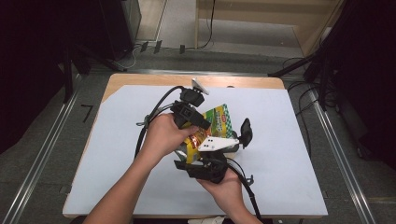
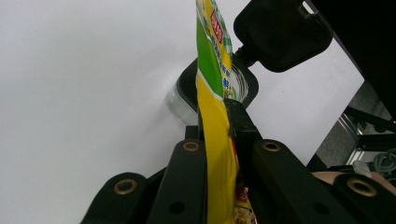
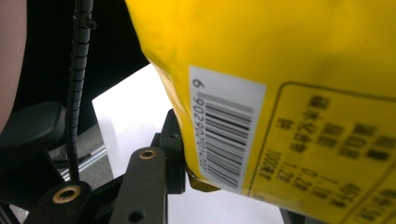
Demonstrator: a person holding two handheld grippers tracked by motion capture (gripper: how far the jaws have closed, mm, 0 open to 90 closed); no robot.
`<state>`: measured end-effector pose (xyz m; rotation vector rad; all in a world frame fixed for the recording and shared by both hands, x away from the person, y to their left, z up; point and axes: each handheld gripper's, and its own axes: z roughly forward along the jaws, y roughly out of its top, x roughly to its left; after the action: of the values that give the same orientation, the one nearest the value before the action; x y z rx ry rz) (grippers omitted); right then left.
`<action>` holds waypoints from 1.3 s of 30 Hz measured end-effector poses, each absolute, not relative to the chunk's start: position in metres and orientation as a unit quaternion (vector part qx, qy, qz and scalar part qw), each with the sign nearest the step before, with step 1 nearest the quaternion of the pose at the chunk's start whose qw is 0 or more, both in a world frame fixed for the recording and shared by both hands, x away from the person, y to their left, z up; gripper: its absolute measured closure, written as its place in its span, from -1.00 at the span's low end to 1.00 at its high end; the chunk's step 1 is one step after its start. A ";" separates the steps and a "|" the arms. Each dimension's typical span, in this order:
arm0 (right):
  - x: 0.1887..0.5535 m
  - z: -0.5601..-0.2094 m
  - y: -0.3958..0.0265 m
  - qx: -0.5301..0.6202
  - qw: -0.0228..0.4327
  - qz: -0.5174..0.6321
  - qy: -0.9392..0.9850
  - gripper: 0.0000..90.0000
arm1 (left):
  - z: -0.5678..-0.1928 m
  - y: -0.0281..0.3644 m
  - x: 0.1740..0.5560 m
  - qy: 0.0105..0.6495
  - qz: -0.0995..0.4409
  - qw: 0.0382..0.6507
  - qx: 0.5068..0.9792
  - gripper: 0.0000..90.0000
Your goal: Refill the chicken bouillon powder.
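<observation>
Yellow packet [image 3: 289, 70] clamped between two grippers above the white table [image 1: 289, 121].
The left gripper [image 2: 219, 135] pinches the packet's edge tight; the right gripper [image 3: 187, 154] grasps its lower corner beside a barcode beginning "6 902"; other print too blurred to read.

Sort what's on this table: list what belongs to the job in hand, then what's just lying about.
In the job:
- yellow-green packet, pinched edge-on in the left tool
- right tool, at the packet's barcode corner
- clear container under the packet, with its black lid raised

Lying about:
- white sheet over the table
- loose cables on the floor beyond
</observation>
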<state>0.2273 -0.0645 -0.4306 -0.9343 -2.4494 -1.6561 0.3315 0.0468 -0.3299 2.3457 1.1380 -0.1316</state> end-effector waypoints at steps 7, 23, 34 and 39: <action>0.232 -0.428 -0.066 -0.308 0.032 -0.546 -0.778 0.44 | -0.327 0.044 0.341 0.423 -0.065 0.252 0.868 0.94; 0.235 -0.427 -0.073 -0.308 0.061 -0.563 -0.764 0.46 | -0.325 0.042 0.351 0.428 -0.092 0.246 0.865 0.87; 0.236 -0.428 -0.074 -0.309 0.067 -0.565 -0.762 0.47 | -0.320 0.042 0.353 0.428 -0.080 0.234 0.869 0.86; 0.236 -0.429 -0.076 -0.314 0.073 -0.565 -0.760 0.49 | -0.320 0.039 0.352 0.427 -0.067 0.228 0.873 0.95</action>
<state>0.2362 -0.0759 -0.4290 -0.9436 -2.2810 -1.6954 0.3517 0.0394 -0.3196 2.4040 1.1758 -0.1845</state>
